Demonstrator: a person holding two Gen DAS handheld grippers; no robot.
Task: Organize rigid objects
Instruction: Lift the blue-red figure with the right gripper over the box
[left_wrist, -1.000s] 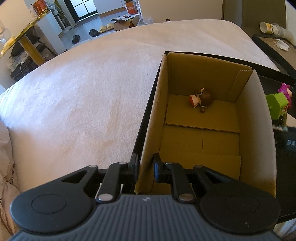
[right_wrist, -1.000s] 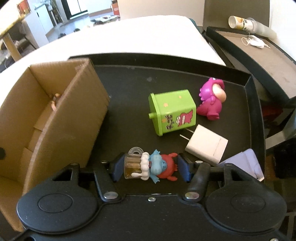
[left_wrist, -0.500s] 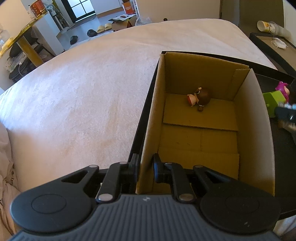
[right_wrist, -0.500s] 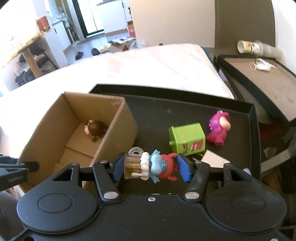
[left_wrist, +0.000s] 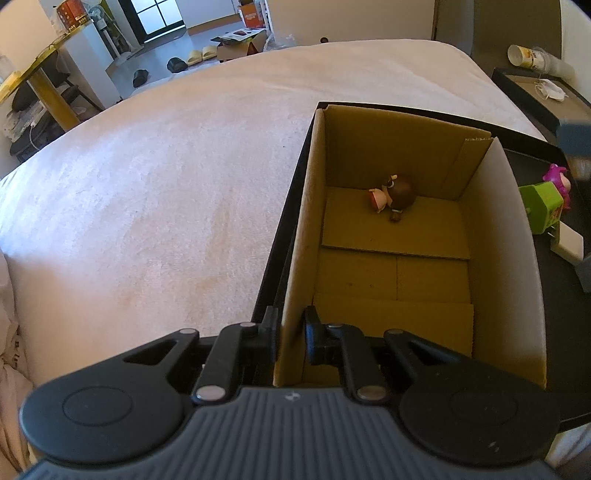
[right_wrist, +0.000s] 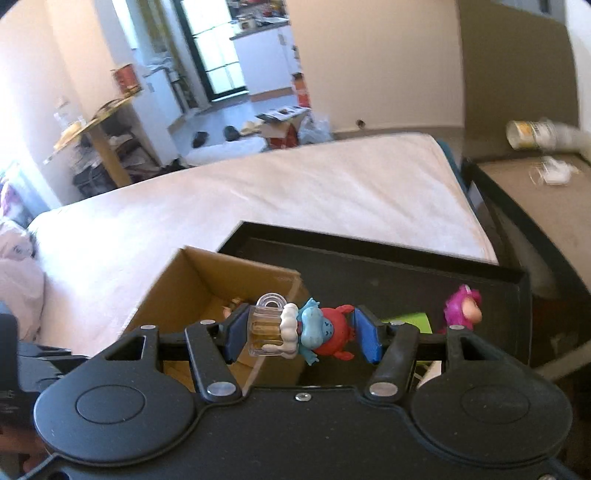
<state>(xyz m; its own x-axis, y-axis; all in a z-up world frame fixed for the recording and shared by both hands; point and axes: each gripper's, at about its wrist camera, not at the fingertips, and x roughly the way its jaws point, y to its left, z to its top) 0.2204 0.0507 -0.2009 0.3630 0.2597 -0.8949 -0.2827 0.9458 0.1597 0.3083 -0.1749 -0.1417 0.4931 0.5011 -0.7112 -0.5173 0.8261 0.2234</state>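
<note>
In the left wrist view, my left gripper (left_wrist: 291, 334) sits at the bottom centre of the frame, its two black fingers pinched on the near left wall of the cardboard box (left_wrist: 301, 221), one finger outside and one inside. The box is plain brown corrugated board, open at the top, and stands in a black tray (left_wrist: 275, 251) on the pale, fuzzy bedspread (left_wrist: 155, 192). A small brown-headed figurine (left_wrist: 393, 194) lies on its side at the far end of the box floor, in the upper middle of the frame. At the right edge a green toy box (left_wrist: 543, 206), a magenta figure (left_wrist: 559, 179) and a white plug (left_wrist: 569, 243) show only in part, cut off by the box wall and a blurred grey shape.

In the right wrist view, my right gripper (right_wrist: 301, 330) holds the blue and red figurine (right_wrist: 317, 330) clamped between its blue pads (right_wrist: 367, 341), in the lower middle of the frame. The figure's long axis lies across, pad to pad, with its clear glass mug of amber liquid toward the left. It hangs over the box's right wall. The picture is motion-blurred; behind the gripper only the top of the magenta figure and a sliver of the green toy box show.
</note>
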